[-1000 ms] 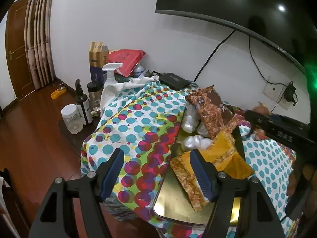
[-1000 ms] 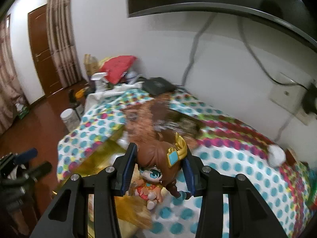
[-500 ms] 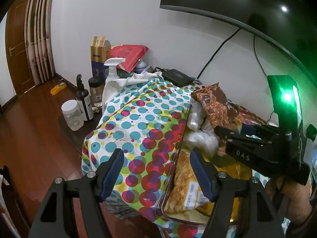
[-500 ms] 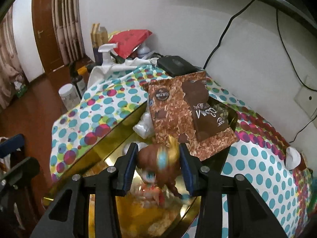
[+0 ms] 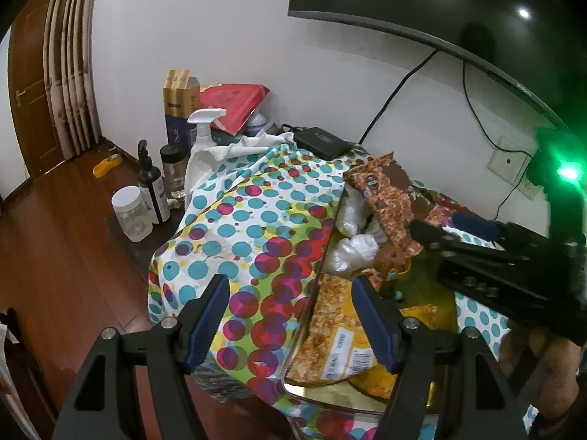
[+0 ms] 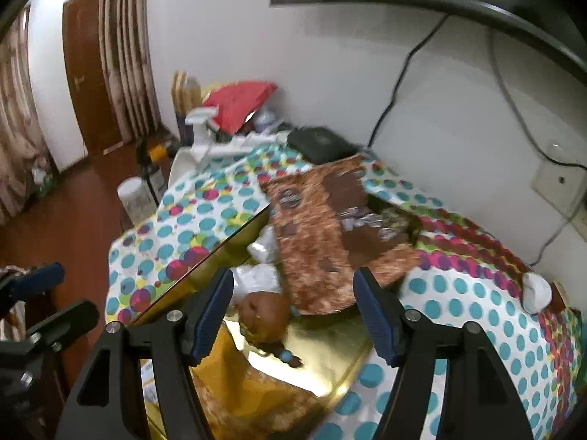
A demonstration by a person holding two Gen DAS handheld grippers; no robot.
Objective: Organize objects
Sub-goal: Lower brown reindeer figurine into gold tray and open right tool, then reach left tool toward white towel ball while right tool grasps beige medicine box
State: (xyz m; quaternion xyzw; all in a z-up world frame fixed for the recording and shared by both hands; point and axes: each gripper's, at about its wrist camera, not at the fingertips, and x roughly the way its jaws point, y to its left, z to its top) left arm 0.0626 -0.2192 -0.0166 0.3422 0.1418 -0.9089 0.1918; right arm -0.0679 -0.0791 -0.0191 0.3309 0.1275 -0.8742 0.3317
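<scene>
Just a moment ago the right gripper was squeezing the little doll by its brown head, up over the spotty cloth — now the doll lies in the gold tray and the gripper's jaws are opening, with the doll between them but no pad pressing on it. The left gripper has not changed: its jaws stand wide apart with nothing between them, over the near edge of the tray. What could go wrong? The doll has a big round head and a small body, so I think it could roll or tip on the shiny tray floor once the jaws are clear. If the right gripper pulls back low, one blue finger might catch the doll's hair and drag it back out. The brown snack bag leans half over the far rim of the tray, just beside the doll's head, and a bump could make it slide off onto the spotty tablecloth. The doll itself looks small and hard, with a brown head, a bit of gold on the hair and tiny blue beads near its feet — it lies on its side, close to the white plastic bags and on the edge of the yellow snack bag.
</scene>
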